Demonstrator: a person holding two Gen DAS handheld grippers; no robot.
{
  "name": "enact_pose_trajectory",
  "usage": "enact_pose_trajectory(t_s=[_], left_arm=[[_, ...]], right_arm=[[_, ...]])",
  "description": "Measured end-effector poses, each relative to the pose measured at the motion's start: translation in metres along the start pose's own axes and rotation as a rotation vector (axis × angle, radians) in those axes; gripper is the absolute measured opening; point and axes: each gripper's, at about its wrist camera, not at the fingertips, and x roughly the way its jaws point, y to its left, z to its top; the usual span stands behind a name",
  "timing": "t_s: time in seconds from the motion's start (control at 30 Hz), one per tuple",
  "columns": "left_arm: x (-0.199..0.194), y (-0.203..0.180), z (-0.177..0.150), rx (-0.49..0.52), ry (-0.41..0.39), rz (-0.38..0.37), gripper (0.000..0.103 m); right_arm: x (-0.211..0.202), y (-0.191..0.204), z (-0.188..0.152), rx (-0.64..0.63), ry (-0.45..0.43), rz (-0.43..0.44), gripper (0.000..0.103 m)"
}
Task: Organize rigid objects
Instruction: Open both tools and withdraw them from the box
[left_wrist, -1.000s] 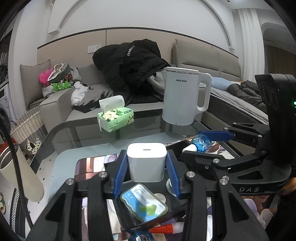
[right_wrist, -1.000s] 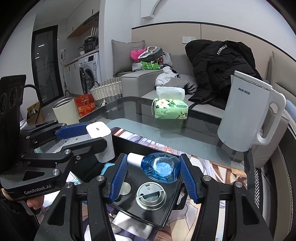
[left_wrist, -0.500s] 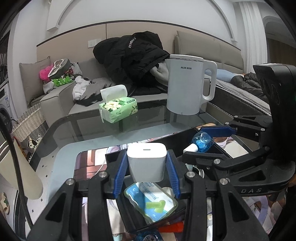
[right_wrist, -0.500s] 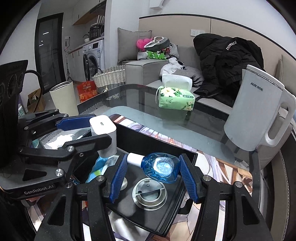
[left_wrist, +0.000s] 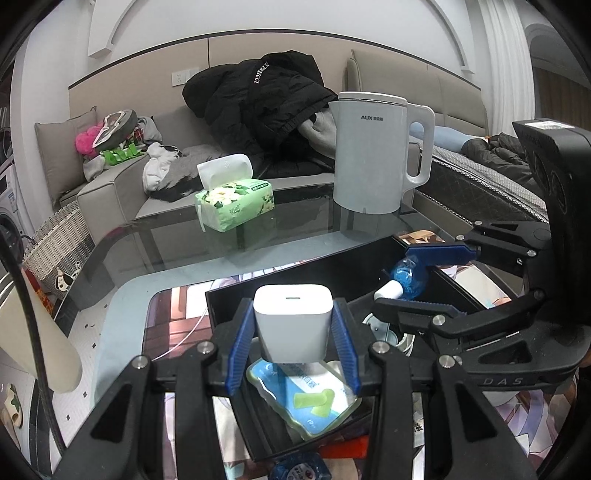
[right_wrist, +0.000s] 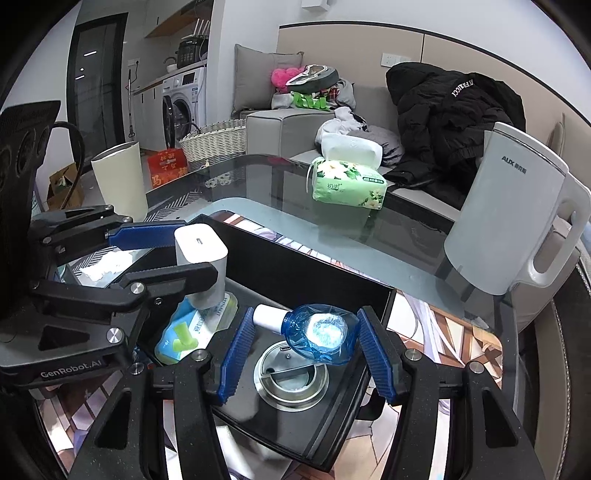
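Observation:
My left gripper is shut on a white charger block, held above the black tray; the block also shows in the right wrist view. My right gripper is shut on a small blue bottle with a white cap, held over the same tray; the bottle also shows in the left wrist view. In the tray lie a blue-green packet and a round metal lid.
A white kettle and a green tissue pack stand on the glass table behind the tray. A red pen and a blue item lie near the tray's front. A sofa with clothes is behind.
Both grippers have lowered and moved forward over the tray, still holding the charger block and the bottle. The packet and lid have come closer below them.

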Motion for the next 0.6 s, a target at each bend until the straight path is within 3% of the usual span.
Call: enact_pose_trajectory(t_s=[0.1, 0.17, 0.23, 0.3, 0.37, 0.4, 0.47, 0.6], left_arm=[[-0.001, 0.001, -0.001, -0.007, 0.001, -0.007, 0.041], [-0.004, 0.002, -0.001, -0.015, -0.013, -0.004, 0.042], [-0.009, 0.002, 0.000, -0.019, -0.023, -0.011, 0.044], [-0.015, 0.004, 0.000, -0.033, -0.035, -0.025, 0.063], [-0.021, 0.007, -0.002, -0.047, -0.047, -0.039, 0.067], [-0.024, 0.008, -0.003, -0.053, -0.048, -0.043, 0.079], [-0.029, 0.011, -0.007, -0.072, -0.053, -0.033, 0.103], [-0.039, 0.017, -0.016, -0.091, -0.052, -0.013, 0.103]], right_arm=[[-0.003, 0.002, -0.002, -0.009, -0.006, 0.004, 0.061], [-0.006, 0.004, -0.003, -0.022, -0.017, 0.012, 0.069], [-0.012, 0.006, -0.005, -0.034, -0.034, 0.001, 0.085], [-0.019, 0.006, -0.007, -0.034, -0.051, 0.002, 0.087], [-0.027, 0.002, -0.010, -0.027, -0.065, -0.009, 0.093], [-0.031, 0.000, -0.012, -0.019, -0.075, -0.018, 0.100], [-0.041, -0.005, -0.016, 0.009, -0.090, -0.022, 0.101], [-0.056, -0.014, -0.024, 0.067, -0.104, -0.018, 0.103]])
